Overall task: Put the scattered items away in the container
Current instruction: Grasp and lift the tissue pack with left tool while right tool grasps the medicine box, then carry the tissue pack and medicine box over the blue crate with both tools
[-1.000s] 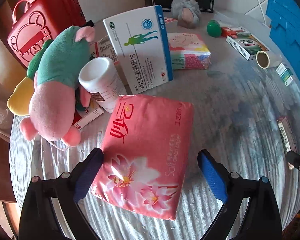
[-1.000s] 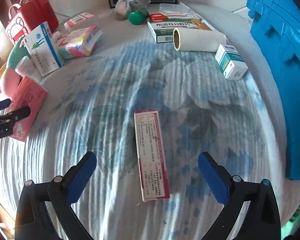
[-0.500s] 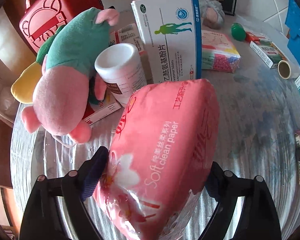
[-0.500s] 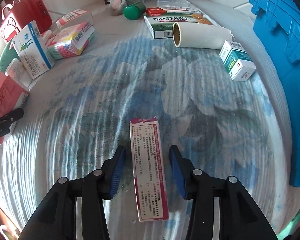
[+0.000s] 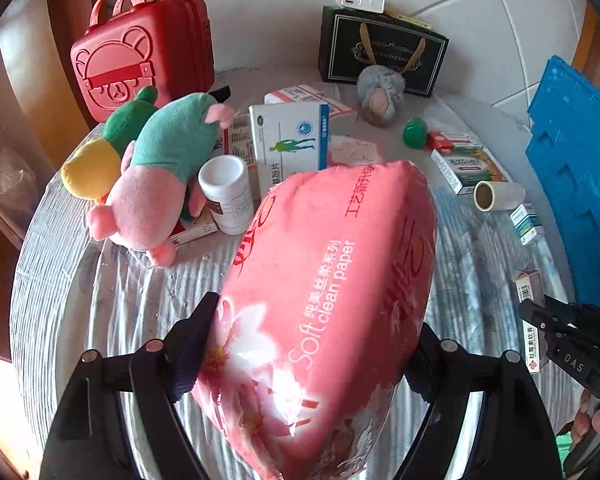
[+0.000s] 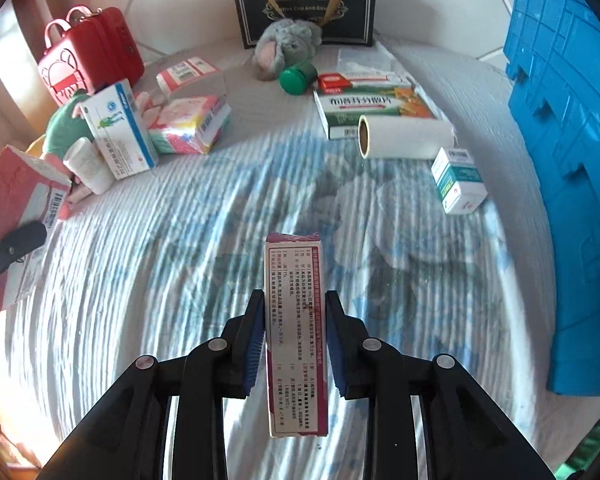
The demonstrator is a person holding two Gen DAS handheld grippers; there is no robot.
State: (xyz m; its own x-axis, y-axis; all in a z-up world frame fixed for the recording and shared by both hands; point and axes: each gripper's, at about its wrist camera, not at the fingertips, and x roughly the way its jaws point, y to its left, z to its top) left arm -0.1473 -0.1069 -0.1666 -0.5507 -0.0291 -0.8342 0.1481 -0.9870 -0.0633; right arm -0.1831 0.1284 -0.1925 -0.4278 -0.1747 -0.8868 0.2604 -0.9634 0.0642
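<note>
My left gripper point(image 5: 312, 344) is shut on a pink tissue pack point(image 5: 328, 304) and holds it above the round table point(image 5: 112, 308). The pack also shows at the left of the right wrist view point(image 6: 16, 208). My right gripper point(image 6: 295, 332) is shut on a long red-and-white medicine box point(image 6: 295, 332), lifted off the patterned cloth. That box and the right gripper point(image 5: 540, 320) show at the right edge of the left wrist view. The blue crate point(image 6: 560, 160) stands at the table's right side.
On the table lie a pink-green plush point(image 5: 156, 184), white bottle point(image 5: 228, 192), blue-white box point(image 5: 290, 144), paper roll point(image 6: 404, 136), small teal box point(image 6: 458, 180), green-orange box point(image 6: 376, 108), green cap point(image 6: 296, 78), grey plush point(image 6: 288, 46). A red case point(image 5: 140, 56) and black bag point(image 6: 304, 8) stand behind.
Both grippers closed on their items. The left one lifted the tissue pack and drew back. The right one shut on the medicine box and raised it.
</note>
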